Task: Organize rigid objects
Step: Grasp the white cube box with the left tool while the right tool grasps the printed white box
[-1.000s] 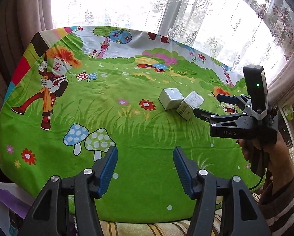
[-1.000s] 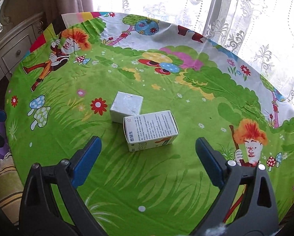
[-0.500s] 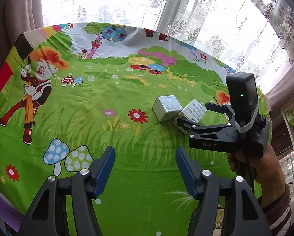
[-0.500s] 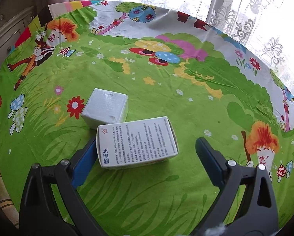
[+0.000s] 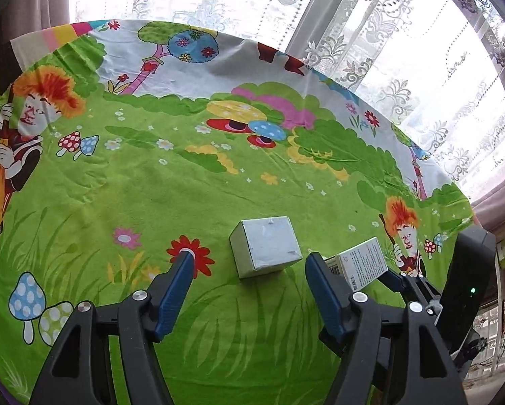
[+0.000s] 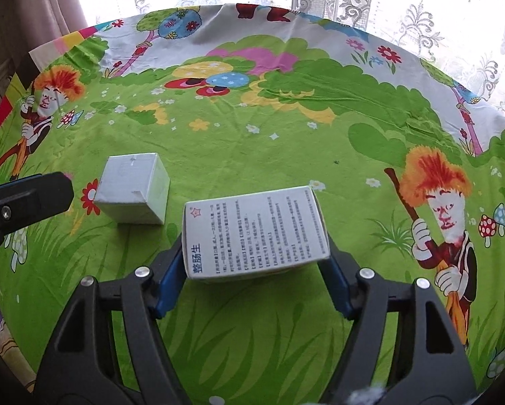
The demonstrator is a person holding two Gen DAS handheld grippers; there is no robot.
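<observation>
White printed box (image 6: pixel 255 233) sat between right gripper (image 6: pixel 255 263) pads, jaws just closed onto it, box off green cloth (image 6: pixel 252 141). Left gripper (image 5: pixel 249 270) widened, unclenched, nearing plain cube box (image 5: pixel 265 248) on cloth. Both pickups underway.

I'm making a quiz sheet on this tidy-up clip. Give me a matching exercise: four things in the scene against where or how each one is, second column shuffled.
Things
1. printed box
2. plain white box
3. left gripper
4. tablecloth

States
A. open, jaws just widening, nothing pressed between its pads
B. resting on the cloth, ungripped
C. bright green cartoon print, spread under everything
D. clamped between the right gripper's blue pads, whose jaws just closed on it

Pairs: 1-D, 2-B, 3-A, 4-C
</observation>
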